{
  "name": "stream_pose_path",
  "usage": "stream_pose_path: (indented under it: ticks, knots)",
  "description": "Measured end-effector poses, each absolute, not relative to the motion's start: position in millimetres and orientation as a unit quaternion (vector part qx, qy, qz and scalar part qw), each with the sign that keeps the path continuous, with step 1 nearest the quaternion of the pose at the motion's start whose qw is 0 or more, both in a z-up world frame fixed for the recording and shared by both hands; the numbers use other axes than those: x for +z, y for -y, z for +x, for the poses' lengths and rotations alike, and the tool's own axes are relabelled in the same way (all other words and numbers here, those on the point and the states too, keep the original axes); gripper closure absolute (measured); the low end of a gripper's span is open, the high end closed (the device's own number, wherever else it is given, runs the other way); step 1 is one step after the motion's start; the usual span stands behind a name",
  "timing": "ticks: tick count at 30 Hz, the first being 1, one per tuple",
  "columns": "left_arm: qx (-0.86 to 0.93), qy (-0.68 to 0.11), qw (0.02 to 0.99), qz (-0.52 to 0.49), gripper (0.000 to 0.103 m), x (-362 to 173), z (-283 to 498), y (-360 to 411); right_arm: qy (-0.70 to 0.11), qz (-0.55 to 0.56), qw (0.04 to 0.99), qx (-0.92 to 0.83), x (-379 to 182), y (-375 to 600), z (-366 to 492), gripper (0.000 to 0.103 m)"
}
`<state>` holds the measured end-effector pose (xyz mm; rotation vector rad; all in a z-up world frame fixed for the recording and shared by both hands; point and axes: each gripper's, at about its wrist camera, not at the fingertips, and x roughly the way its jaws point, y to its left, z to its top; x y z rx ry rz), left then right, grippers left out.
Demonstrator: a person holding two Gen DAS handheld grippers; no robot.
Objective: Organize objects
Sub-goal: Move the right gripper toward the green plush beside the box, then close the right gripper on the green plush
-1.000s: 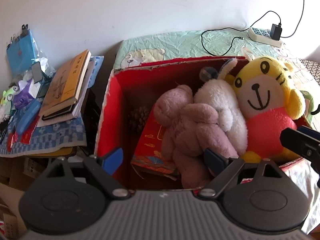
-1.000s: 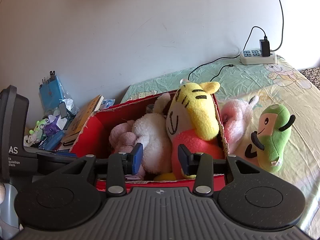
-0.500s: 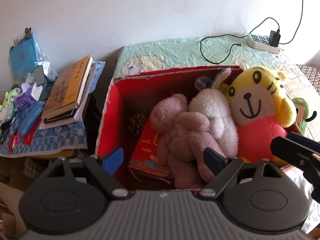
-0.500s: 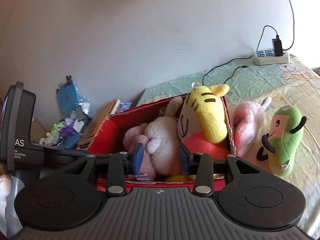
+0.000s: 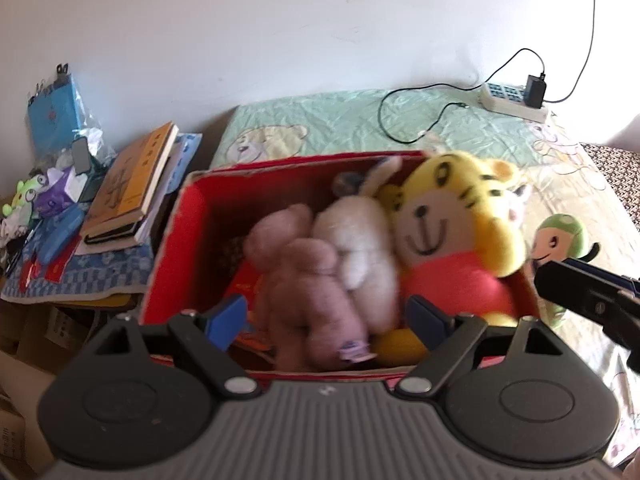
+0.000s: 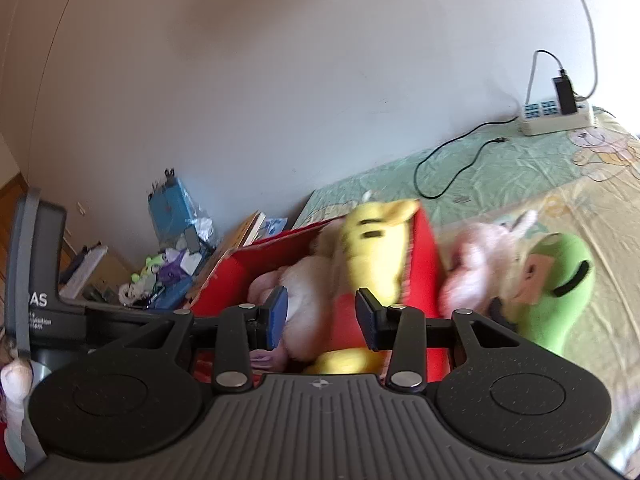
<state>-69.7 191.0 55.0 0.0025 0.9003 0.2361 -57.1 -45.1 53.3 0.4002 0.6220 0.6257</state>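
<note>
Red box (image 5: 188, 216): pink bear (image 5: 304, 280), white rabbit (image 5: 360, 236), yellow tiger (image 5: 452, 216). Left gripper (image 5: 326, 322) and right gripper (image 6: 322, 316): both released, empty.

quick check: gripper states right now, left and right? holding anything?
Left gripper: open, empty, above the red box of plush toys.
Right gripper: open, narrower gap, holding nothing.

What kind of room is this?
Likely a bedroom: a bed with a green cartoon-bear quilt, plush toys packed in a red cardboard box, and a white power strip lying on the bedding.
</note>
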Motion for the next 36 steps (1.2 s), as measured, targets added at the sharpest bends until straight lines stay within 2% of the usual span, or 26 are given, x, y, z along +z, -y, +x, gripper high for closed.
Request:
stream_pose_path:
  ticks: [19,36]
  knots:
    - [0.121,-0.439,0.891,-0.009,0.017,50.8,-43.8,-104.3,-0.372,0.216,0.861,0.272,11.4,139.3,-17.9,0.061]
    - [-0.003,-0.413,0.911,0.012,0.023,40.9,-35.0,-15.7,-0.437,0.337,0.790,0.266,-30.2,213.3,18.9,0.061]
